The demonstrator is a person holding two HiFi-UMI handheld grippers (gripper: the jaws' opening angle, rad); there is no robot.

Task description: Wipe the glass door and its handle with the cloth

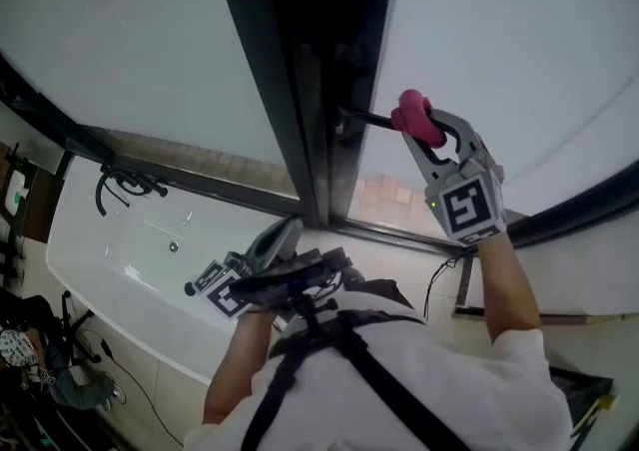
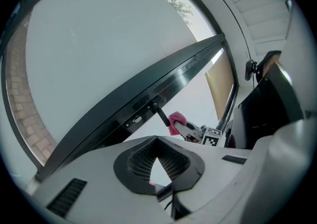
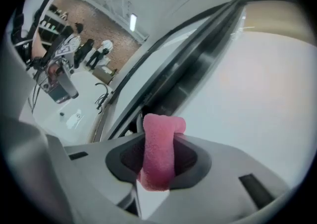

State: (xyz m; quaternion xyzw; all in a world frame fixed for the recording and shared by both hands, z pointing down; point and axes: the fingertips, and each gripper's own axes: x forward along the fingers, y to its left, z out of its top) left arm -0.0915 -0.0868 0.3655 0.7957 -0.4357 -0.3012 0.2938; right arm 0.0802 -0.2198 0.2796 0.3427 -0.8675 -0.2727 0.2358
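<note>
Right claw (image 1: 427, 132) clamped on folded pink terry cloth (image 1: 412, 112), cloth against tip of dark bar handle (image 1: 364, 120) on pale glass door (image 1: 519, 50), 1 o'clock; judged handle wipe. Left claw (image 1: 268, 244) closed, empty, low at 6 o'clock, out of way.

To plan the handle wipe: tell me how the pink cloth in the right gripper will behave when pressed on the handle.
The pink cloth is probably soft and floppy: it bulges, folded, between the shut jaws of the right gripper. Its fuzzy surface suggests it grips rather than slips. It looks light and should squash around the door handle.
</note>
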